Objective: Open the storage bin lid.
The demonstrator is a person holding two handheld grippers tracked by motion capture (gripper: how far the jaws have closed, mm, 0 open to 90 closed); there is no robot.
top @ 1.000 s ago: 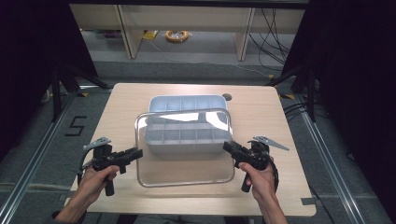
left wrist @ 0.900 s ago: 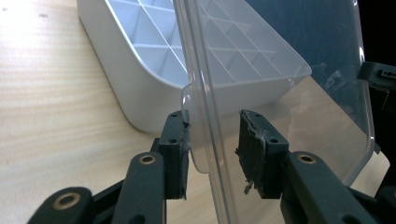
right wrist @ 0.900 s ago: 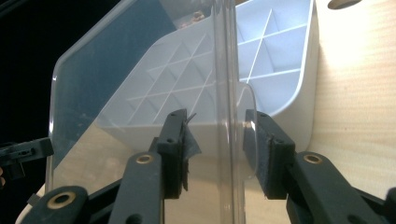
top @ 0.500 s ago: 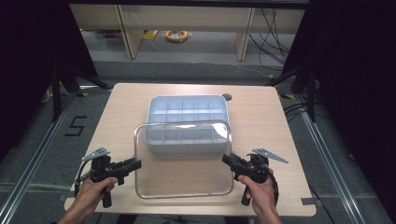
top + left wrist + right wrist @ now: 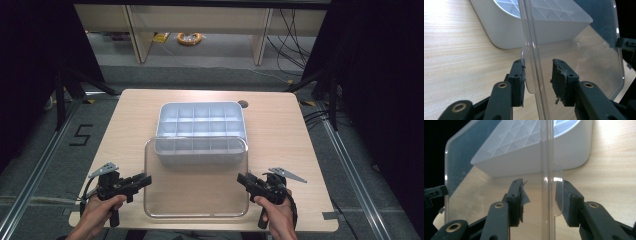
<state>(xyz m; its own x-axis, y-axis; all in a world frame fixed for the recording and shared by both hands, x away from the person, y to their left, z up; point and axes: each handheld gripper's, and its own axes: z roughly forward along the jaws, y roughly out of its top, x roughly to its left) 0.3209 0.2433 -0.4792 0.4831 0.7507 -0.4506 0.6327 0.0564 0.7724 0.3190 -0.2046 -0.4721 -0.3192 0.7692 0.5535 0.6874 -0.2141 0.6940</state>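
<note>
A clear plastic lid point(image 5: 196, 195) lies tilted at the table's near side, its far edge leaning on the front of a white compartment tray point(image 5: 200, 122). My left gripper point(image 5: 147, 178) is at the lid's left edge. In the left gripper view the gripper point(image 5: 538, 82) is shut on the lid point(image 5: 579, 57) at the rim and tab. My right gripper point(image 5: 241, 177) is at the lid's right edge. Its jaws point(image 5: 540, 200) have just been opening. The lid point(image 5: 486, 192) rim stands between them, its tab against one pad and a gap to the other.
The wooden table point(image 5: 280, 130) has a round hole point(image 5: 243, 104) behind the tray. Its near edge runs just below both hands. Metal floor rails flank the table, and a yellow cable coil point(image 5: 189, 38) lies on the floor beyond.
Both grippers carried the lid toward the person and down, from over the tray to the table in front of it. The tray now stands uncovered.
</note>
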